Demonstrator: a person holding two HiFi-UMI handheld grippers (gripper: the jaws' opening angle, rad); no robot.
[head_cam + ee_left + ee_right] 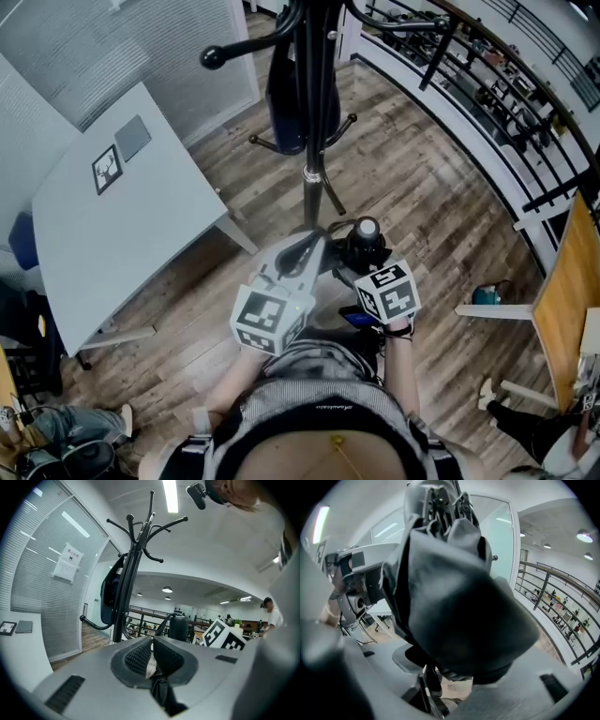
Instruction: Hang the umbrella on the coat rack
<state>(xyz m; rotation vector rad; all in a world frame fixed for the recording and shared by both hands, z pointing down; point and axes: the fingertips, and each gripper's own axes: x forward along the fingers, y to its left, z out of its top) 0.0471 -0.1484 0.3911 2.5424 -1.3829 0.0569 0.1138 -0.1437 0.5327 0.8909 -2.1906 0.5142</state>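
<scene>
- The right tongs (440, 686) are clamped on the folded black umbrella (459, 597). It fills almost the whole right gripper view, with its bundled end pointing up and away.
- The left tongs (152, 656) are pressed together on a thin black strap (161, 691) with a pale tag next to it. I'd guess that's the umbrella's wrist loop.
- In the head view both tongs, left (305, 248) and right (361, 262), sit close together just in front of the person. The umbrella (366, 239) is up in the air between them, not on the rack yet.
- The coat rack (317, 112) stands straight ahead on the wood floor, a bit farther off. A dark bag (281, 94) already hangs on its left side, and the grey desk (122, 225) is off to the left.
- Tips for this step:
  - Let the right tongs carry the weight and use the left ones just to hold the loop open and taut.
  - Pick a free peg (173, 524) up top, on the side away from the bag (110, 597), so nothing tangles.
  - Lift the loop above the peg's ball end, then lower it on.
  - Don't let go of the body until the strap is clearly seated. Otherwise it'll probably slide off and drop.
</scene>
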